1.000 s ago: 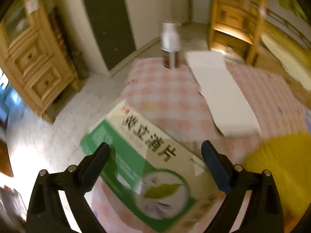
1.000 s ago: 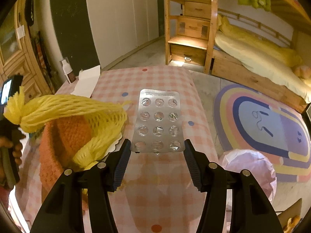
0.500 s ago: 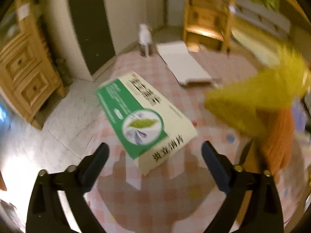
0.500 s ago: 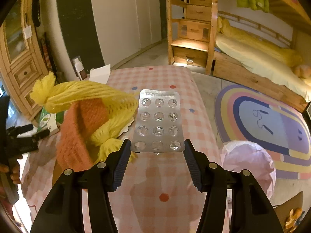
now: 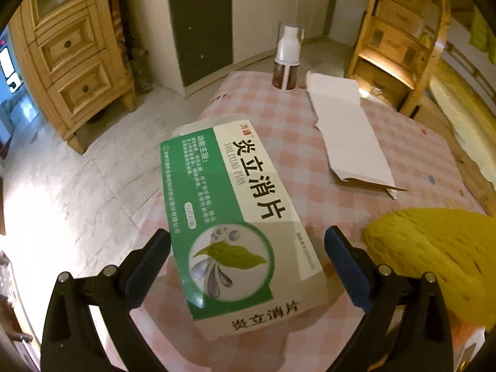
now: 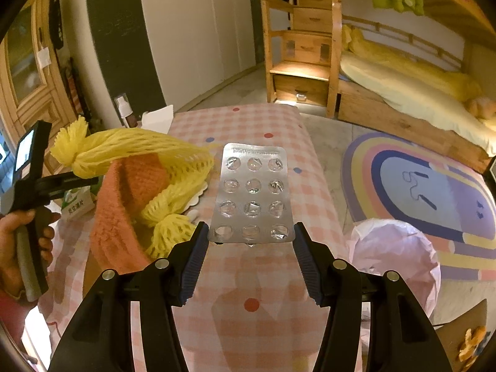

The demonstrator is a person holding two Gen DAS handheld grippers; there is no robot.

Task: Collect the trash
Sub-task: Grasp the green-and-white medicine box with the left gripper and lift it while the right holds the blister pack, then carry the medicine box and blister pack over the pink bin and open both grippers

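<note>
A green-and-white medicine box (image 5: 238, 217) lies flat on the pink checked tablecloth (image 5: 279, 117). My left gripper (image 5: 248, 257) is open wide, with its blue pads on either side of the box's near end; the right pad stands clear of it. In the right wrist view my right gripper (image 6: 249, 234) is shut on the near edge of a silver blister pack (image 6: 254, 192) with emptied pockets and holds it above the table. The box (image 6: 76, 204) also shows at the far left of that view, next to a hand (image 6: 18, 241) on the left gripper's handle.
A yellow foam net (image 6: 139, 161) lies over an orange knitted piece (image 6: 124, 210) mid-table. A white pump bottle (image 5: 286, 62) and a flattened white carton (image 5: 347, 130) sit at the far end. A bin with a pale pink liner (image 6: 393, 248) stands on the floor at the table's right.
The left gripper swung away from the box toward the net, then came back, and the box now lies between its fingers. The right gripper has shifted sideways, keeping its hold on the blister pack.
</note>
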